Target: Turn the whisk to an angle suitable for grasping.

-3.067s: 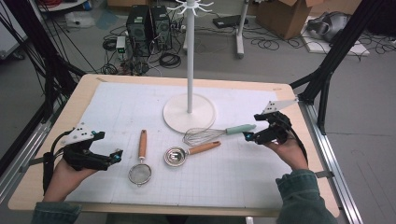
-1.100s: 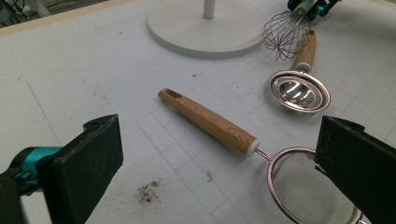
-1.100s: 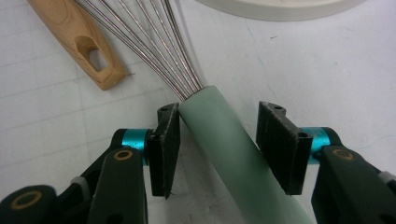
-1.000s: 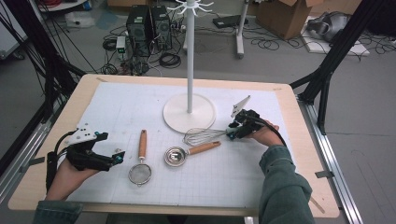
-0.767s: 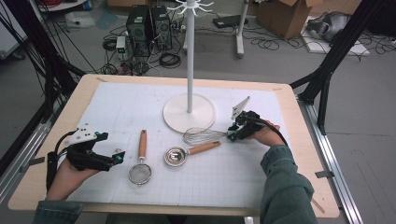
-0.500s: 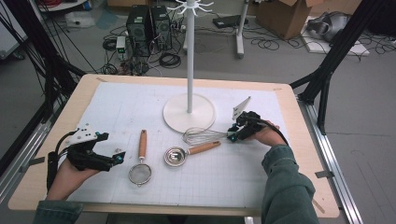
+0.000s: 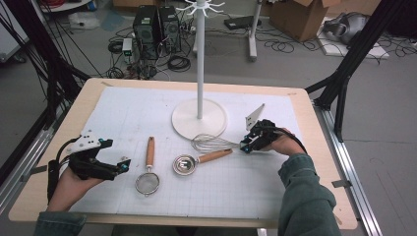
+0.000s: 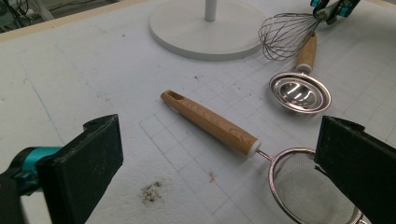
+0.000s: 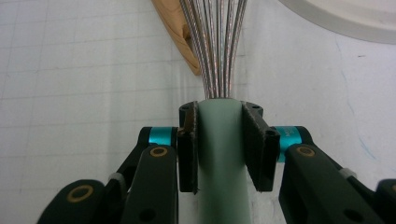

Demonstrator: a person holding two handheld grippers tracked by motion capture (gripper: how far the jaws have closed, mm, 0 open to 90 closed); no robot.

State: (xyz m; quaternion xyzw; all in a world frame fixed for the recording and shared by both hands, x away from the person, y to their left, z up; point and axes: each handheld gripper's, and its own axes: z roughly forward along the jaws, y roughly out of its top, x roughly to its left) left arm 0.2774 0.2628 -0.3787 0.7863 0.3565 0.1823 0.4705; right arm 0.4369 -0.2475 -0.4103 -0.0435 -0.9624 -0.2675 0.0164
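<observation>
A wire whisk (image 7: 209, 143) with a pale green handle (image 9: 219, 154) lies on the white mat in front of the stand's base. My right gripper (image 7: 247, 145) is low over that handle. Its jaws have just been closing, and the pads (image 9: 187, 149) now press on both sides of the handle, just behind the wires (image 9: 219, 46). My left gripper (image 7: 123, 166) rests at the front left of the mat, open with nothing between its jaws. It faces a wooden-handled mesh strainer (image 8: 215, 123).
A steel scoop with a wooden handle (image 7: 186, 163) lies between the strainer (image 7: 147, 183) and the whisk. A white pole stand with a round base (image 7: 199, 118) stands mid-table behind them. The table's wooden border (image 7: 324, 147) runs close to my right hand.
My right hand came in from the table's right side to the whisk's handle and has settled there. The left hand and the utensils have stayed put.
</observation>
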